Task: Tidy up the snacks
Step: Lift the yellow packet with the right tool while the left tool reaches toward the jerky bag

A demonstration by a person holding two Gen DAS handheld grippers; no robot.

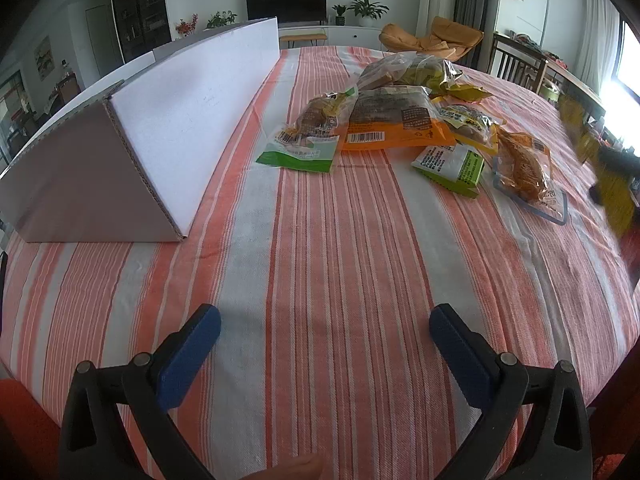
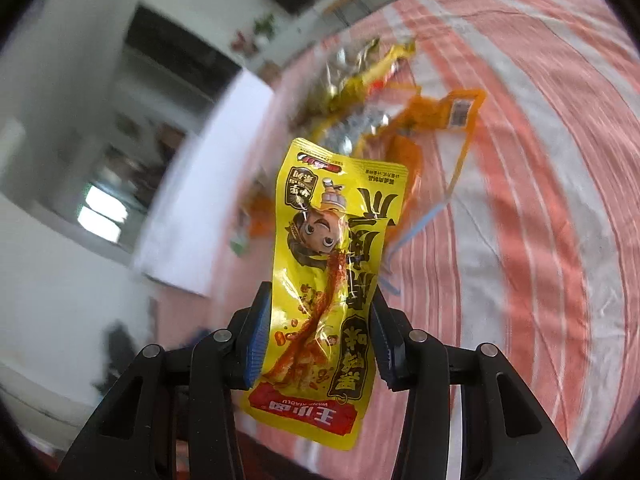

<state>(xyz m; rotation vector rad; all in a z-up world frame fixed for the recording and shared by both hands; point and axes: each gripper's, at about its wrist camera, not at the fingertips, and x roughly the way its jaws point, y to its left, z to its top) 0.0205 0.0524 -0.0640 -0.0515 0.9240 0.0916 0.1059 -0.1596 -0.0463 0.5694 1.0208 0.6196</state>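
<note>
Right gripper (image 2: 320,332) is being pinched on the yellow snack packet (image 2: 324,280), held mid-body above the striped tablecloth (image 2: 540,240); film judged light, limp, slippery. Left gripper (image 1: 324,340) is being kept spread, empty. Cardboard box (image 1: 180,120) probably intended.

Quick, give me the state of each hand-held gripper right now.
Left hand-held gripper: open, empty, above the striped tablecloth.
Right hand-held gripper: closed on a yellow snack packet, lifted off the table.
</note>
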